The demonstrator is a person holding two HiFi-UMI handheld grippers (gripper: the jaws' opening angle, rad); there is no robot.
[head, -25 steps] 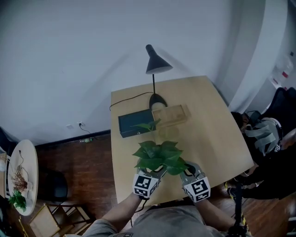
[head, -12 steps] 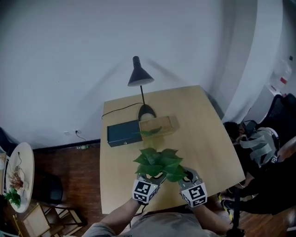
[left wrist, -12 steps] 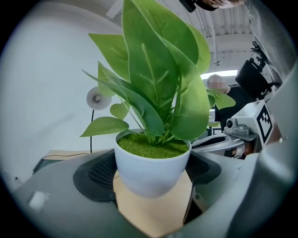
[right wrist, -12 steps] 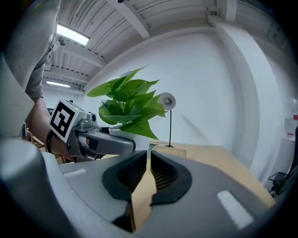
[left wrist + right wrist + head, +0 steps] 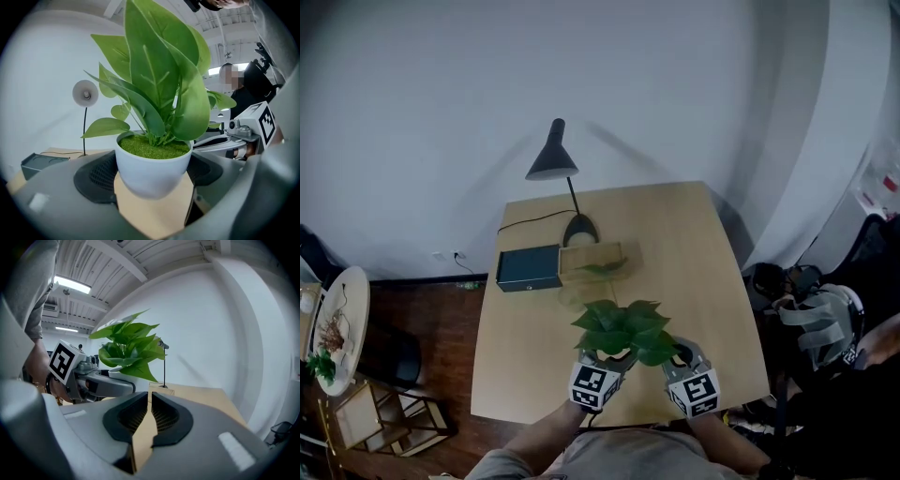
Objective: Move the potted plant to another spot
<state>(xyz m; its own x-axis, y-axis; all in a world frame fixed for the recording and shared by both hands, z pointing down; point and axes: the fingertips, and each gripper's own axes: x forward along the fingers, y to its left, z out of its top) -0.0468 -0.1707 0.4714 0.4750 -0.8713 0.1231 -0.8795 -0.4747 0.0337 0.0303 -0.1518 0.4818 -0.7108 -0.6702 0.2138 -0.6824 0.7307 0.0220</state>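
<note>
Leaves are spreading above the white pot of the potted plant, which the left hand-held gripper is clamping between its wide-set jaws, over the near side of the desk. The right hand-held gripper is hovering just beside the plant, empty, its jaws closed together.

Pale wooden table runs out ahead of the left gripper, with a black lamp at the far edge against a plain white wall. Dark wood floor lies off to that gripper's left, a round white side table further out. Strip light glows overhead.
</note>
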